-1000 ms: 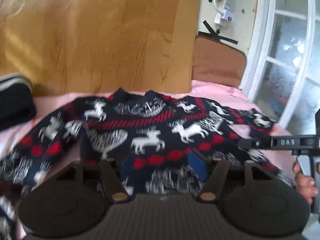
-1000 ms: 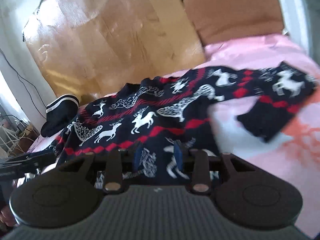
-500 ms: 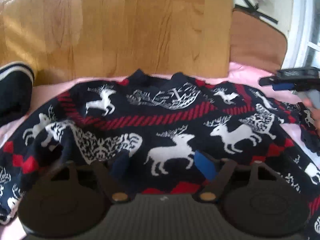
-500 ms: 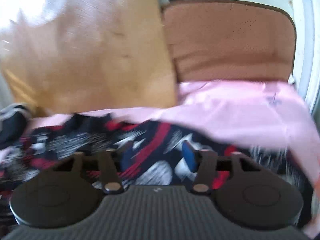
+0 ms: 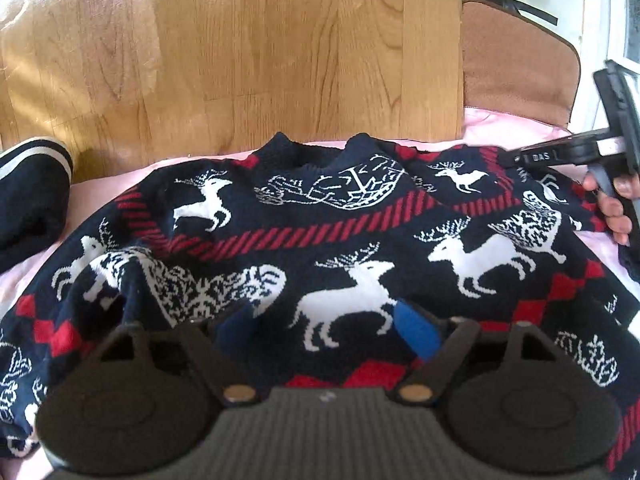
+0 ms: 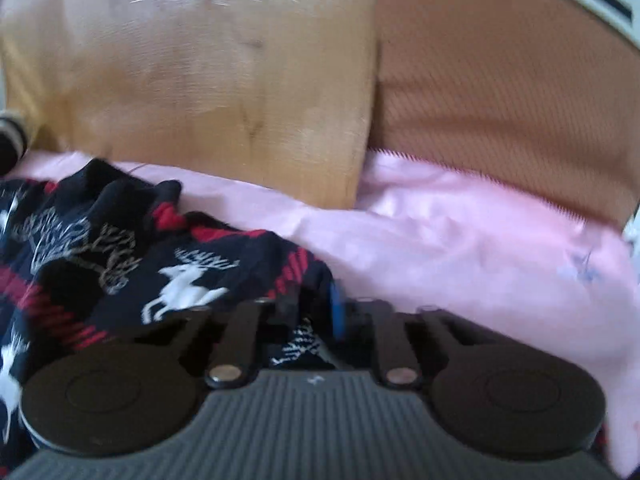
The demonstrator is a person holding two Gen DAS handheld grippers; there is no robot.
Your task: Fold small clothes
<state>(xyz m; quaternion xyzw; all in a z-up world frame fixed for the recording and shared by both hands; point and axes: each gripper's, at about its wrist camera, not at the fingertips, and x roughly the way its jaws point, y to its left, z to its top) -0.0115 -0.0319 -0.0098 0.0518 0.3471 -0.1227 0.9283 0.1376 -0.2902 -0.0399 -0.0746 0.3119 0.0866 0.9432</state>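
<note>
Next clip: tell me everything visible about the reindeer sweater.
The sweater is a dark navy knit with white reindeer, red diagonal stripes and red diamonds. It lies front up on the pink sheet, ribbed collar toward the wooden board. The right hand-held gripper is closing on its right shoulder edge; the left hand-held gripper, opening, hovers over its middle.

My left wrist camera is looking forward and down along the left gripper (image 5: pixel 326 326), sitting close over the sweater (image 5: pixel 344 236). My right wrist camera is looking past the right gripper (image 6: pixel 316 312) at the sweater's edge. Both are taking in the wooden board (image 5: pixel 248 48) ahead.
</note>
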